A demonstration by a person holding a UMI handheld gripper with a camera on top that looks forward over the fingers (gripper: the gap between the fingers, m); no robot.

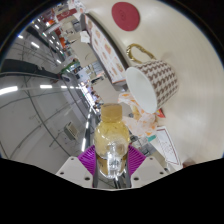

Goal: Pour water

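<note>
A small clear bottle (113,142) with a yellow cap is shown clamped between the two fingers of the gripper (112,163), the magenta pads (92,158) pressed against its lower body on both sides. The bottle is seen cap-forward along the fingers, and the whole scene is tilted in this view, so the bottle appears to be leaned over toward a patterned mug (150,82). The mug, marked with a dark houndstooth print and fitted with a yellow handle (139,50), lies just beyond the cap, its pale mouth turned toward the bottle. A red round object (125,14) is seen farther off on the white table (195,50), well apart from the mug. Shelving and ceiling lights are visible at the far left.

The cap appears to be on the bottle; if so, no water can be delivered until it is removed. It cannot be told whether the bottle mouth stands over the mug opening or short of it; water released short of the rim would be spilled onto the table. The smooth plastic wall could also slip in the pads as the tilt is increased.
</note>
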